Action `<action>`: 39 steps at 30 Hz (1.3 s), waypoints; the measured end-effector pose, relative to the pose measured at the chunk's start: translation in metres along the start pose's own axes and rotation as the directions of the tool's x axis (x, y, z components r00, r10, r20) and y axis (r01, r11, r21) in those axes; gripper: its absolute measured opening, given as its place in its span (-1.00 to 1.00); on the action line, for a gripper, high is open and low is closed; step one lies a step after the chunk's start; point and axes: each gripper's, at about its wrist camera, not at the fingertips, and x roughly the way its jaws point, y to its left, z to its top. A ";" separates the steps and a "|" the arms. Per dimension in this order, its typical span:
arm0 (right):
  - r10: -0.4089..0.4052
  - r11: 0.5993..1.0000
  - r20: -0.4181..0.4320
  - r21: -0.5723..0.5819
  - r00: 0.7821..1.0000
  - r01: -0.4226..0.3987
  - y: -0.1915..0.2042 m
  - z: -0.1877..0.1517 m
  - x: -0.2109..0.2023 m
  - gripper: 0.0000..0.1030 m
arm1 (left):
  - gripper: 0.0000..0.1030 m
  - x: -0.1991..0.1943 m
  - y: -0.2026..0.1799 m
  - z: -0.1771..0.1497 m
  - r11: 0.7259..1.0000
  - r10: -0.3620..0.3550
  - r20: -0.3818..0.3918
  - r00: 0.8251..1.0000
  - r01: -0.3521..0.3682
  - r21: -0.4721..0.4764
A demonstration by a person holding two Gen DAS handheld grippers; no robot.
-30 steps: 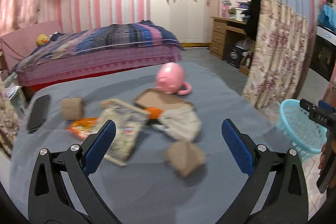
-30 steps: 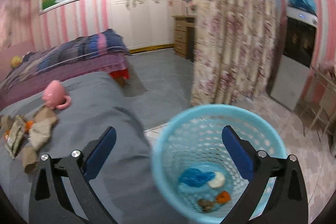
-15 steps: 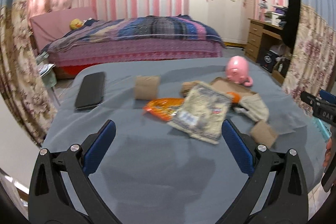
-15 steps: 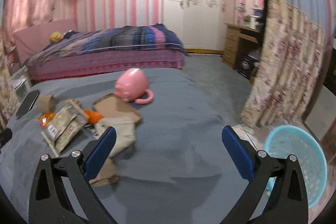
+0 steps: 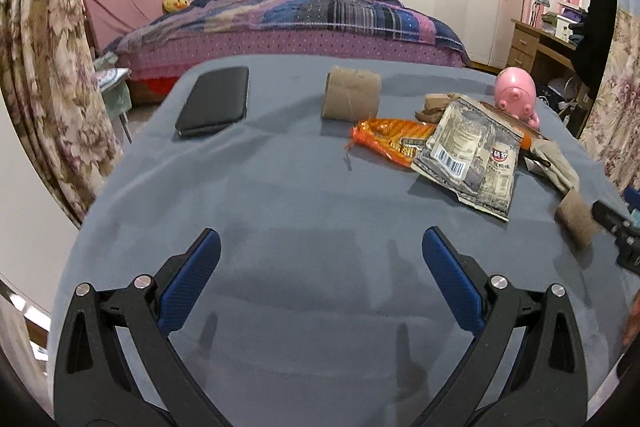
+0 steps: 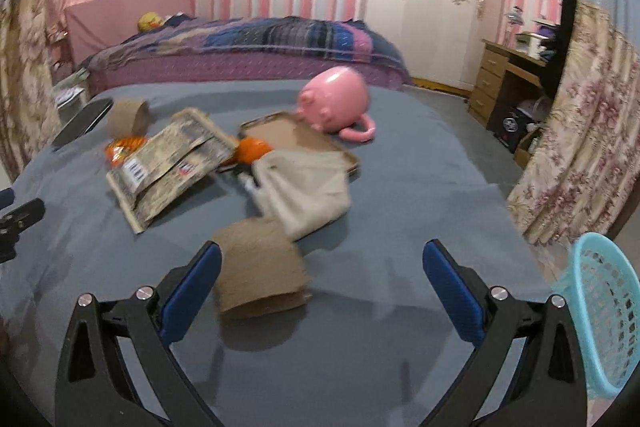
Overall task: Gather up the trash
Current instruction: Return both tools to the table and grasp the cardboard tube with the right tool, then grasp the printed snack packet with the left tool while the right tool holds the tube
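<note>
The right gripper (image 6: pixel 322 277) hovers with its jaws wide and empty, a cardboard roll (image 6: pixel 260 269) low in the frame beside its left finger. The left gripper (image 5: pixel 320 277), also wide and empty, hangs above bare grey cloth. Upper right lie a printed wrapper (image 5: pixel 472 157) and an orange wrapper (image 5: pixel 390 143). The roll could be nudged away off-centre. A second ago the right gripper faced the blue basket (image 6: pixel 604 311), now at the right edge.

Both the left hand-held gripper (image 5: pixel 321 269) and right hand-held gripper (image 6: pixel 322 277) have jaws spread wide, empty.
</note>
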 end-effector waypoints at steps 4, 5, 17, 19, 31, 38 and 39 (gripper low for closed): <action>0.016 0.999 -0.027 -0.044 1.000 -0.017 0.011 0.000 0.012 0.89 | 0.89 -0.001 -0.001 0.000 1.000 -0.007 0.013 1.000 0.007 0.002; 0.028 0.998 -0.036 -0.047 0.999 -0.030 0.011 0.000 0.014 0.85 | 0.89 0.000 -0.001 0.000 1.000 -0.010 0.009 1.000 0.010 0.006; 0.125 0.990 -0.039 -0.065 0.991 -0.128 0.005 0.007 0.009 -0.02 | 0.89 0.004 -0.033 0.015 0.998 -0.045 0.022 0.999 0.044 0.050; 0.103 0.994 -0.012 -0.047 0.995 -0.103 -0.006 0.011 0.005 -0.02 | 0.89 0.008 -0.044 0.019 0.996 -0.061 0.015 0.998 0.060 0.065; 0.037 0.993 0.010 0.111 0.999 -0.038 -0.069 0.019 0.010 -0.01 | 0.88 0.062 -0.087 0.042 0.985 -0.127 -0.124 0.984 0.139 0.098; 0.011 0.984 -0.005 0.177 1.000 -0.010 -0.094 0.016 0.013 -0.01 | 0.31 0.082 -0.090 0.044 0.978 -0.183 -0.200 0.963 0.199 0.063; 0.011 0.983 -0.002 0.185 1.000 -0.011 -0.096 0.017 0.012 -0.01 | 0.20 0.082 -0.092 0.045 0.977 -0.185 -0.199 0.962 0.202 0.066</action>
